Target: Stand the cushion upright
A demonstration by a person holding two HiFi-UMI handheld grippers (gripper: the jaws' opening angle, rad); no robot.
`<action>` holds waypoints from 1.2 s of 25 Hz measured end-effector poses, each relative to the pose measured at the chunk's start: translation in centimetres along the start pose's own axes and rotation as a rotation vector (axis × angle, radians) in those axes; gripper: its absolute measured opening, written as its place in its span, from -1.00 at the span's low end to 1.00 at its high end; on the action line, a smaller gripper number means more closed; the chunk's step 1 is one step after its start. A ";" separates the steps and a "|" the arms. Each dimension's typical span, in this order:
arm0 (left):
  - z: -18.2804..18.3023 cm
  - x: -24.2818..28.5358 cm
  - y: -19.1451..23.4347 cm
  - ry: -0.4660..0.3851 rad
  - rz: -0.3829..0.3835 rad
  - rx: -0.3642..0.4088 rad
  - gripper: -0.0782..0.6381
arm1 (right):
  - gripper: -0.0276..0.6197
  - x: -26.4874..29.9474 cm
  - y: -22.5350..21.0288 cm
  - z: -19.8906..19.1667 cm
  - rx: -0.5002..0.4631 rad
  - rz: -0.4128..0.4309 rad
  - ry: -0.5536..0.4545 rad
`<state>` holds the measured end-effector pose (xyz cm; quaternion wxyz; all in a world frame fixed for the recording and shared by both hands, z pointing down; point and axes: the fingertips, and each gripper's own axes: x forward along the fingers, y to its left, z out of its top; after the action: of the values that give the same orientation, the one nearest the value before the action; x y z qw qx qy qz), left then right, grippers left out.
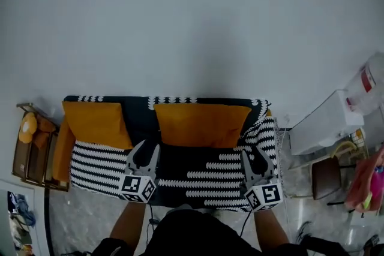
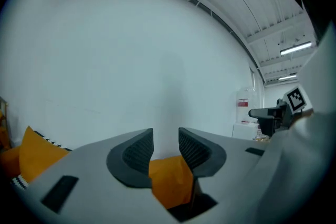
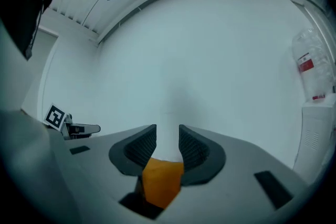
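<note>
left gripper (image 1: 146, 153) and right gripper (image 1: 255, 159) each pinch a corner of the orange cushion (image 1: 201, 125) (it stands against the sofa back (image 1: 138, 108)). next, i think: let go softly.

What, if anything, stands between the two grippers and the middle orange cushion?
Nothing visible does. The left gripper and right gripper each have fabric of the middle orange cushion pinched between their jaws.

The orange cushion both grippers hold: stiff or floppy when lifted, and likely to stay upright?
Probably soft-skinned: orange fabric bunches between the jaws of the left gripper and the right gripper. The cushion shows a flat rectangular shape, so likely light and fairly self-supporting. With the sofa back behind it, it should stay leaning upright.
</note>
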<state>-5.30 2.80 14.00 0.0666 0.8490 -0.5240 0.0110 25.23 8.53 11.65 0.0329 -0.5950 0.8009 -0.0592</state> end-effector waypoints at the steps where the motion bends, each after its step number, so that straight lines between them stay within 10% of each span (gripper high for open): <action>1: 0.5 -0.2 -1.3 -0.009 -0.001 0.002 -0.36 | -0.46 -0.9 -0.8 0.4 0.017 -0.004 -0.007; 7: 2.3 -2.2 -7.8 -0.040 0.019 0.053 -0.46 | -0.61 -5.8 -4.2 2.8 0.028 0.040 -0.065; 15: 3.0 -5.6 -13.7 -0.082 0.041 -0.065 -0.61 | -0.69 -9.5 -4.9 2.4 0.036 0.147 -0.054; 30: 3.4 -11.7 -9.8 -0.043 0.050 -0.003 -0.61 | -0.82 -11.0 -2.9 0.4 0.079 0.079 0.009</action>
<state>-1.99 17.15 8.63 0.0563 0.8357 -0.5462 -0.0065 31.24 18.15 11.45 0.0549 -0.5609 0.8209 -0.0920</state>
